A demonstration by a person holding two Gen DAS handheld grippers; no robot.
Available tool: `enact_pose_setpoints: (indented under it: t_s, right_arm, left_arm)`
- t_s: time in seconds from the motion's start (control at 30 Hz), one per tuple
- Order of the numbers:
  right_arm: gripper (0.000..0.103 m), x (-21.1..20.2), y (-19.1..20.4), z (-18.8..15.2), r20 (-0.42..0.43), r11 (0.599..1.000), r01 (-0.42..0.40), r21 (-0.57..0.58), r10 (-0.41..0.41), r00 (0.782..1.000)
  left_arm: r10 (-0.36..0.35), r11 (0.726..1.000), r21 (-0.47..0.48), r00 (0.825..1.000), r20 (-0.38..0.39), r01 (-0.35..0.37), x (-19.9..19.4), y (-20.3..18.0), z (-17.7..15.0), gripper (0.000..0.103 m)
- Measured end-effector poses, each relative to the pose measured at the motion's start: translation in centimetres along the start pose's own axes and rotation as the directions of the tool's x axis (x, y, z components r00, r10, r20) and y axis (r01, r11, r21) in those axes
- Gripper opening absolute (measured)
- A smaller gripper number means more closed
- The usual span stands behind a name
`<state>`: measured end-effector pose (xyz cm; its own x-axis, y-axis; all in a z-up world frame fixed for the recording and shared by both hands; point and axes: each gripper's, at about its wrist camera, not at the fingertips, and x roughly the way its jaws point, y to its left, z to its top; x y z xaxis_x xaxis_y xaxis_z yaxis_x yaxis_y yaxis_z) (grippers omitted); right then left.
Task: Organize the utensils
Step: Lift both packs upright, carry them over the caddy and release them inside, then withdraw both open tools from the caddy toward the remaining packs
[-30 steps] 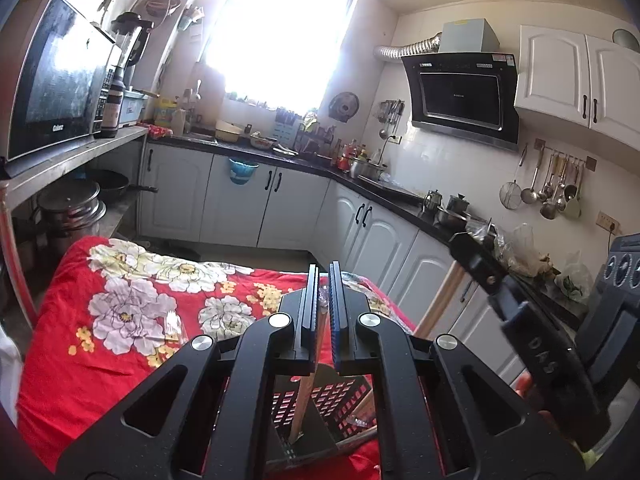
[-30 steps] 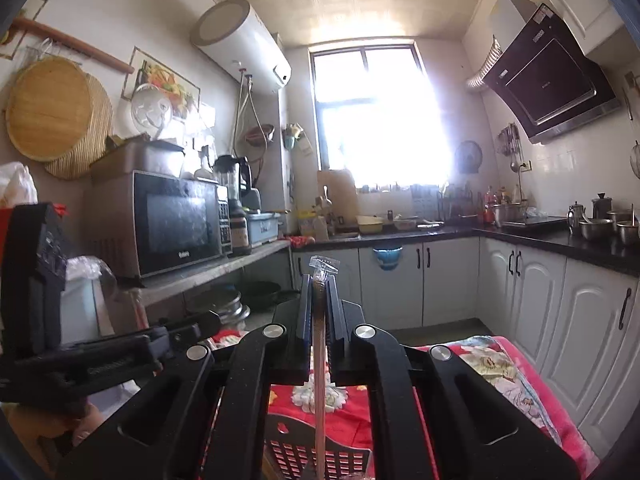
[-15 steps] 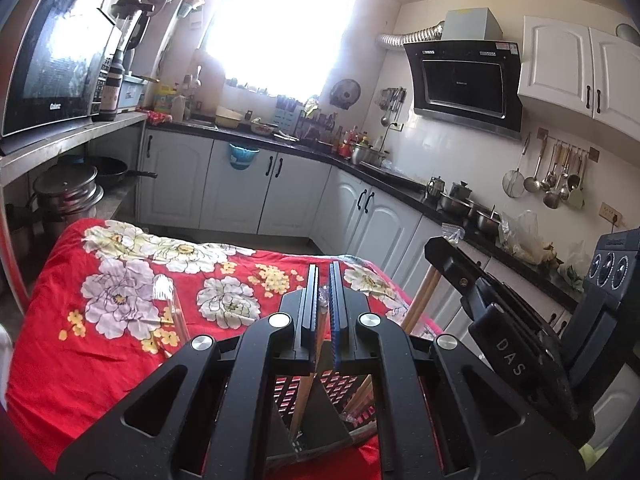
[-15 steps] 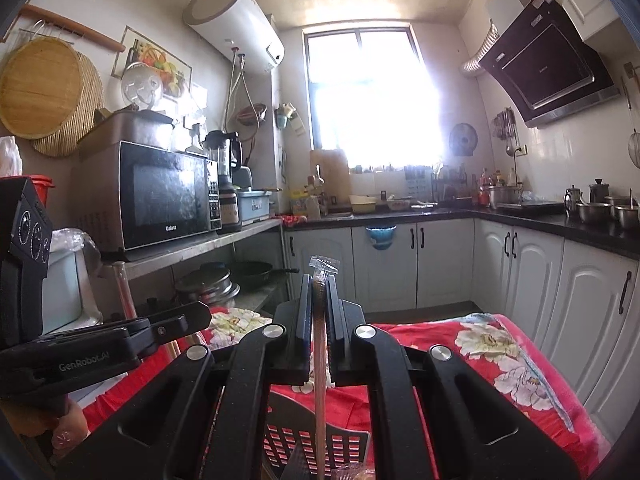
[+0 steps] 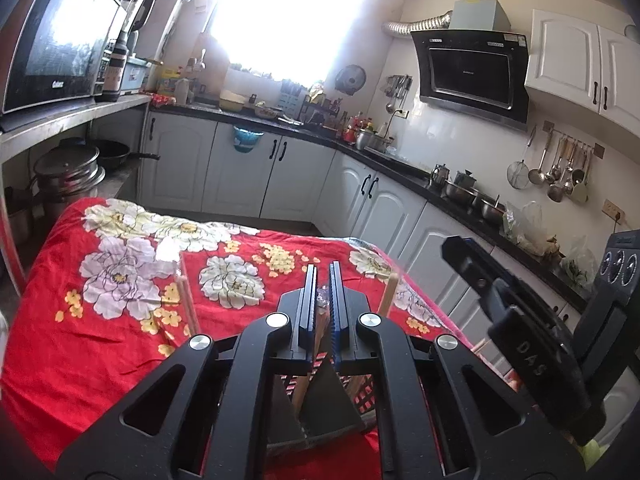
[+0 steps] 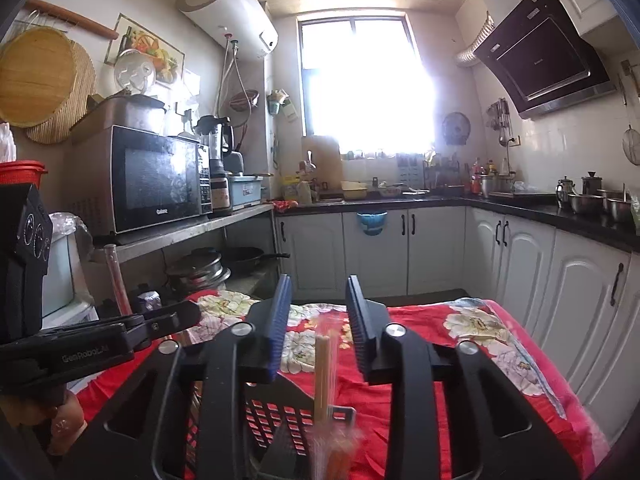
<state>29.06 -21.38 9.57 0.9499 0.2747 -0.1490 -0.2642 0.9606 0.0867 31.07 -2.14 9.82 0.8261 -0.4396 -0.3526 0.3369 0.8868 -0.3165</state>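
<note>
The right gripper (image 6: 318, 320) stands with its jaws apart, having just been opening, above a black slotted utensil holder (image 6: 288, 420) on a table draped in a red floral cloth (image 6: 472, 364). Between the blue pads, touching neither, a pair of wooden chopsticks in a clear wrapper (image 6: 322, 372) stands upright, its lower end blurred inside the holder.

The left gripper (image 5: 323, 304) has its jaws drawn narrow, nearly together, pinching the crinkled top of a clear wrapper around another wooden chopstick pair (image 5: 306, 384) that runs down between the fingers into the same black holder (image 5: 320, 412). Two more wooden sticks (image 5: 188, 304) rise to either side of the left tool, one at left over the cloth and one (image 5: 387, 294) at right; where their lower ends rest cannot be told.

Each tool shows in the other's view: the right one at the right edge of the left camera, the left one at the left edge of the right camera, with part of a hand (image 6: 60, 420) below it.

Beyond the table, white cabinets (image 6: 436, 252) under a dark counter line the kitchen, with a microwave (image 6: 156, 184) on a shelf, a bright window (image 6: 364, 80) and a black range hood (image 6: 548, 56).
</note>
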Motion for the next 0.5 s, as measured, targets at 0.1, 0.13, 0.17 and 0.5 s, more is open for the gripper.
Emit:
enact_pose_setpoints:
  t_s: [0.1,0.13,0.17,0.5]
  right_arm:
    - [0.040,-0.5,-0.4,-0.1,-0.019,1.000,0.025,0.005,-0.025,1.000]
    - [0.042,-0.8,-0.5,-0.1,-0.020,1.000,0.031,0.004,-0.031,0.999]
    - [0.045,-1.0,-0.6,-0.1,-0.023,0.999,0.035,0.000,-0.035,0.999]
    - [0.060,-3.1,-1.0,-1.0,-0.071,0.999,0.045,-0.013,-0.045,0.996]
  left_arm:
    - [0.002,1.000,-0.012,1.000,-0.008,-0.002,0.0,0.4,-0.2,0.003]
    - [0.003,1.000,-0.014,1.000,-0.009,-0.003,-0.1,0.5,-0.3,0.003]
    - [0.003,1.000,-0.016,1.000,-0.009,-0.004,-0.1,0.5,-0.3,0.003]
    - [0.020,0.999,-0.042,0.999,-0.033,-0.022,-1.0,1.0,-1.0,0.035]
